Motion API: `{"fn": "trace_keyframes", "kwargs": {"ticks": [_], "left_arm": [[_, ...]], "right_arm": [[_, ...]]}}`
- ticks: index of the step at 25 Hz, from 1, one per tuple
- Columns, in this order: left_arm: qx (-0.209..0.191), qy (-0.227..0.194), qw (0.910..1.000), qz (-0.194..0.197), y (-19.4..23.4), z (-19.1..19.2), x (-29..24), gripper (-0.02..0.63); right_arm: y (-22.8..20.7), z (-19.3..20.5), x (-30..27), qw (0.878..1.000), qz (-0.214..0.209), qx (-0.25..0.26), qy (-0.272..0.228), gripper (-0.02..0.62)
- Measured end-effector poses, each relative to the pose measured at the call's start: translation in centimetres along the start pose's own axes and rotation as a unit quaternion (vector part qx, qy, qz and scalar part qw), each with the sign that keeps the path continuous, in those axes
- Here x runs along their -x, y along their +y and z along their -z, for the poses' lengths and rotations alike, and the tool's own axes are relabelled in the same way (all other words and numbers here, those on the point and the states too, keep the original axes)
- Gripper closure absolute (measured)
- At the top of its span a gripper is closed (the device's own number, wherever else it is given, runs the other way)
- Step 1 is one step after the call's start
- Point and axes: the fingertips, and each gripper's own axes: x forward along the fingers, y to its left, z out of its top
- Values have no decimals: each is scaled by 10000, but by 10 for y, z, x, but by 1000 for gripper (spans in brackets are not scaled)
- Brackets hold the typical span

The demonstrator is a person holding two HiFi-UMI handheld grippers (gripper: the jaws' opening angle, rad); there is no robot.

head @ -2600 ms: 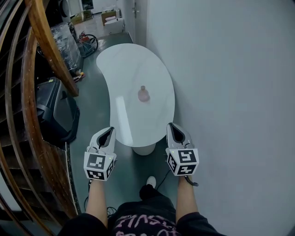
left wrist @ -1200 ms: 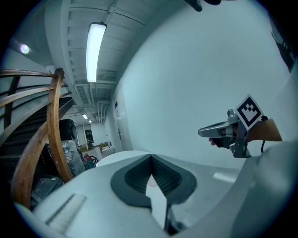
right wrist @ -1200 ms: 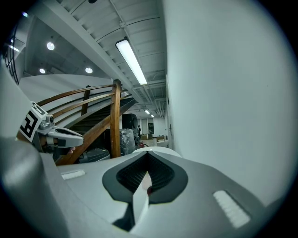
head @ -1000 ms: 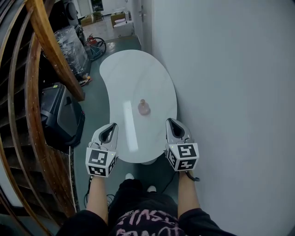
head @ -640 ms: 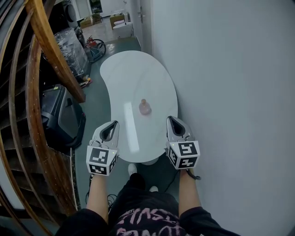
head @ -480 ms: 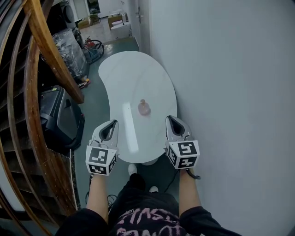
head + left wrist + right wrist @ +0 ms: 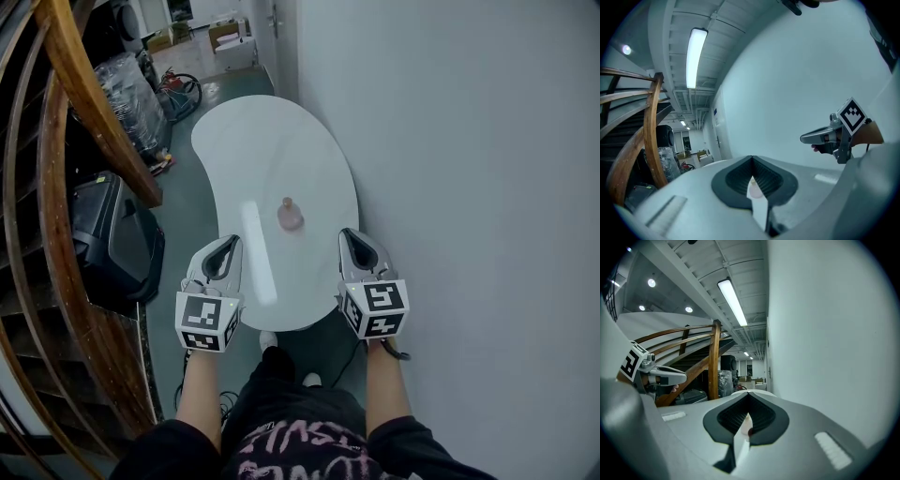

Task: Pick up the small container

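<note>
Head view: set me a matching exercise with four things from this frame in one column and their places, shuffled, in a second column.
Things:
1. small pink container
2. black hard case
3. curved wooden handrail
4. right hand-held gripper

Places:
A. on the floor, left of the white kidney-shaped table
B. at the table's near end, beside the grey wall
C. standing near the table's middle
D. running down the view's left side

Pairs: 1-C, 2-A, 3-D, 4-B
</note>
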Motion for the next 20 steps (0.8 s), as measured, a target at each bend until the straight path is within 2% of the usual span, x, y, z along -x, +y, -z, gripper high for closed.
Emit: {"fn": "trace_keyframes", "kwargs": {"ticks": [20], "left_arm": [[352,186,9989,237,14,35,-46,606]], "right_arm": [[-5,26,-38,9990,201,-21,405,584]]}}
